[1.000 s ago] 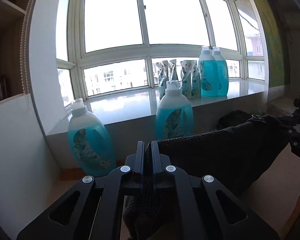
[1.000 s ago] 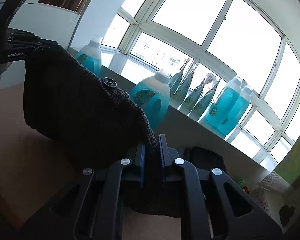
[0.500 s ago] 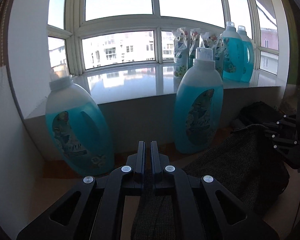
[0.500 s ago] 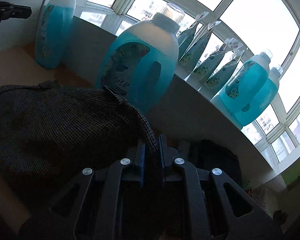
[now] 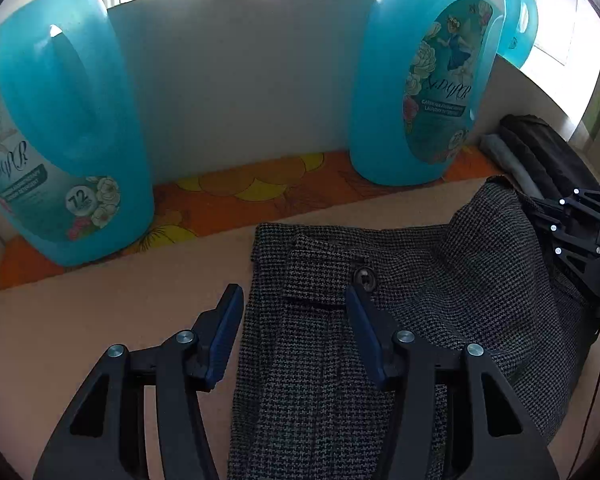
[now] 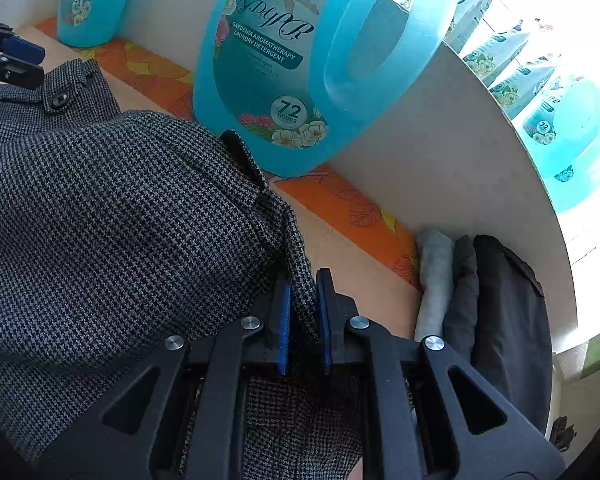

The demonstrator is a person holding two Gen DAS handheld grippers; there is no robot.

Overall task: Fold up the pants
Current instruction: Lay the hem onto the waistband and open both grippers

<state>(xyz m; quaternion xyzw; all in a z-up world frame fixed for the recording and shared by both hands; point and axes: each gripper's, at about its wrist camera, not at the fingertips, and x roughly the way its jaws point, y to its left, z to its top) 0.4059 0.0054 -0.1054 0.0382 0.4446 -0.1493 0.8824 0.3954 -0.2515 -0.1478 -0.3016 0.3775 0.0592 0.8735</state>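
The pants [image 5: 379, 320] lie on the tabletop [image 5: 100, 312], waistband toward the detergent bottles [image 5: 60, 120] and legs running back under both tools. The left hand-held gripper [image 5: 294, 300] hangs spread wide over the waistband's left corner — touching nothing that I can see. The right hand-held gripper [image 6: 301, 300] pinches the bunched right corner between nearly pressed-together jaws, so it is likely the side to release next.
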